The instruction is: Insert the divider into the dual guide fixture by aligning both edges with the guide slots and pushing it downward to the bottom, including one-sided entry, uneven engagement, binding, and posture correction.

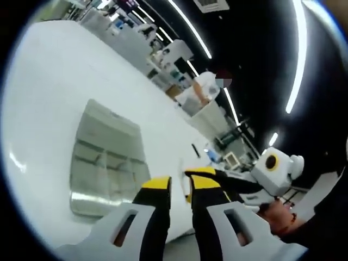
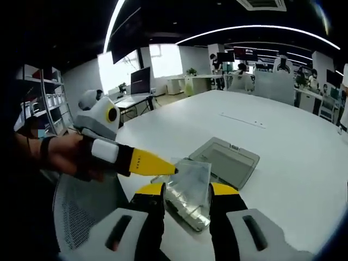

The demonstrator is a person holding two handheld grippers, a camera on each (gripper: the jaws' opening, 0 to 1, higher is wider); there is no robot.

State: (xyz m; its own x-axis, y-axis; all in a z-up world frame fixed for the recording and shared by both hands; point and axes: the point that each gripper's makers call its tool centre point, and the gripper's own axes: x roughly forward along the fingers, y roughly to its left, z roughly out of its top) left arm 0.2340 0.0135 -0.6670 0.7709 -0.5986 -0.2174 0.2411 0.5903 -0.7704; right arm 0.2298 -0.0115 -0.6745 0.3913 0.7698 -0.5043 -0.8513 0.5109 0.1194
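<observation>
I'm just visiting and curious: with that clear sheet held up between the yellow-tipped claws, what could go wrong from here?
The clear divider hangs tilted between the right gripper jaws, apart from the gray fixture, so one edge may enter a slot first and bind. The left gripper tip touches the divider's edge; a nudge might twist it or knock it loose. The divider is see-through, so judging its edges looks hard.

We see the clear plastic divider (image 2: 187,187) tilted, lower edge on the desk (image 2: 293,163). Grey rectangular guide fixture (image 2: 228,161) lies flat just behind it, slots empty (image 1: 106,157).
</observation>
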